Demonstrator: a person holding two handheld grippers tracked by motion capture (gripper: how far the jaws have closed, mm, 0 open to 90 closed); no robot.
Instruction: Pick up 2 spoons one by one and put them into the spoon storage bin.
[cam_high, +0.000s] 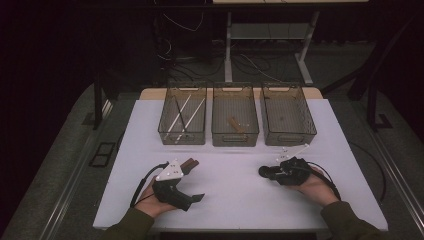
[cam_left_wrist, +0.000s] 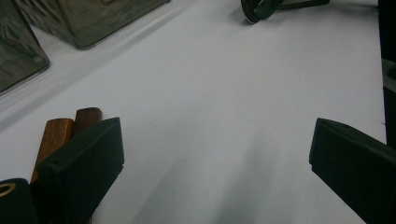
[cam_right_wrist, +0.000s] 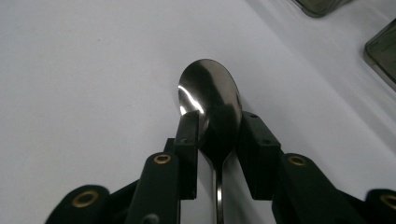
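Olive sleeves (cam_high: 131, 224); black left tongs (cam_high: 189, 186) with grey triangular plate, right tongs (cam_right_wrist: 217, 135) with brass-ringed screws, black cables.

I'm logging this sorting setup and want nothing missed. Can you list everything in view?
table: one, white top, under everything.
bins: three, clear grey, in a row at the far side of the table.
sticks: a few, pale, long, in the left bin.
brown piece: one, in the middle bin.
wooden handles: two, brown, side by side on the table beside the left hand-held gripper's jaw.
spoon: one, dark shiny metal, between the right hand-held gripper's jaws, bowl sticking out past them.
left hand-held gripper: one, black, grey plate on top, jaws wide apart with bare table between.
right hand-held gripper: one, black, jaws closed on the spoon.
hands: two, each holding a hand-held gripper, sleeves dark green.
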